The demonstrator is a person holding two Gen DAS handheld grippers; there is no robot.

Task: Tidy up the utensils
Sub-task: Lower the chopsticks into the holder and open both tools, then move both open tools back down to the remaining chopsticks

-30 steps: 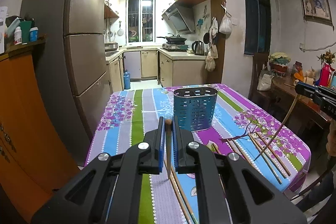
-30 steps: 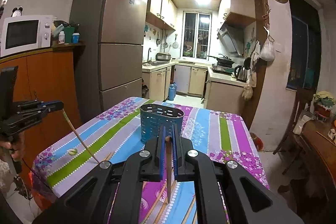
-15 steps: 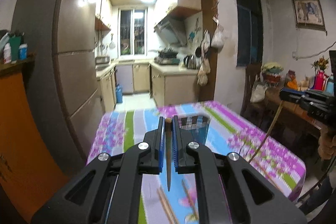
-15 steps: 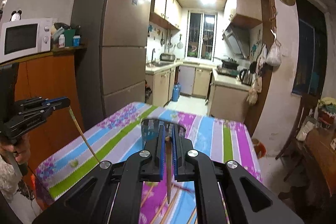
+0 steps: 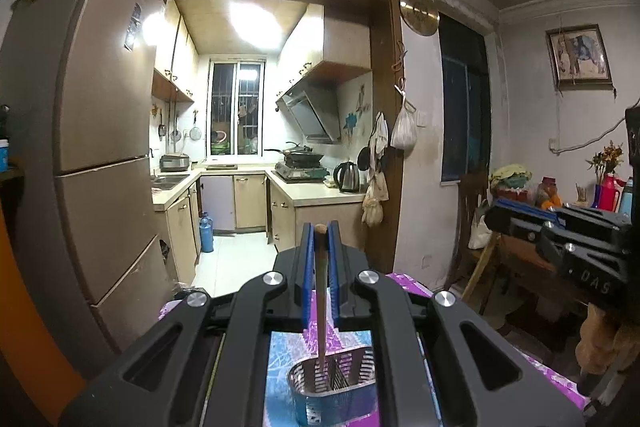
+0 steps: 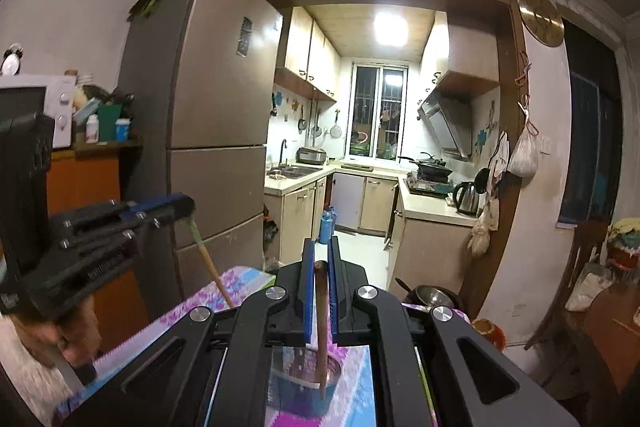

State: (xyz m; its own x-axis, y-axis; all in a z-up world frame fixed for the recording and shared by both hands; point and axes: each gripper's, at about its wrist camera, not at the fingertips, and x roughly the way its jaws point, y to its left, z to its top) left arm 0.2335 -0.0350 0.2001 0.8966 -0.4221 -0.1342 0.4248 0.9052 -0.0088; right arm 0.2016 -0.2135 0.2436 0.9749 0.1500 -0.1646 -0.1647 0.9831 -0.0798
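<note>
Left tongs (image 5: 320, 235): clamped tight on a wooden chopstick (image 5: 321, 299), blue pads pressing its upper end, shaft hanging down and slightly toward the camera. Tip directly over the open mouth of the blue slotted utensil holder (image 5: 334, 383); whether inside the rim or just above it, cannot tell. Holder upright on the surface (image 5: 280, 351), covered by a striped floral cloth, set back from the far edge.

Right tongs (image 6: 319, 263): likewise closed on a second chopstick (image 6: 321, 327), gripped near its top, lower end over the same blue holder (image 6: 304, 379), seen blurred between the tong arms. Contact with the holder not discernible.

In the right wrist view, left tongs at the left side, held by a hand (image 6: 60, 339), the stick slanting down toward the surface's far left edge (image 6: 224, 279). In the left wrist view, right tongs at the right margin above the surface's right side.

Beyond the far edge: tall brown fridge (image 5: 104, 131), kitchen doorway, kettle (image 5: 347, 177) on the counter, microwave (image 6: 48, 107) on an orange cabinet.
</note>
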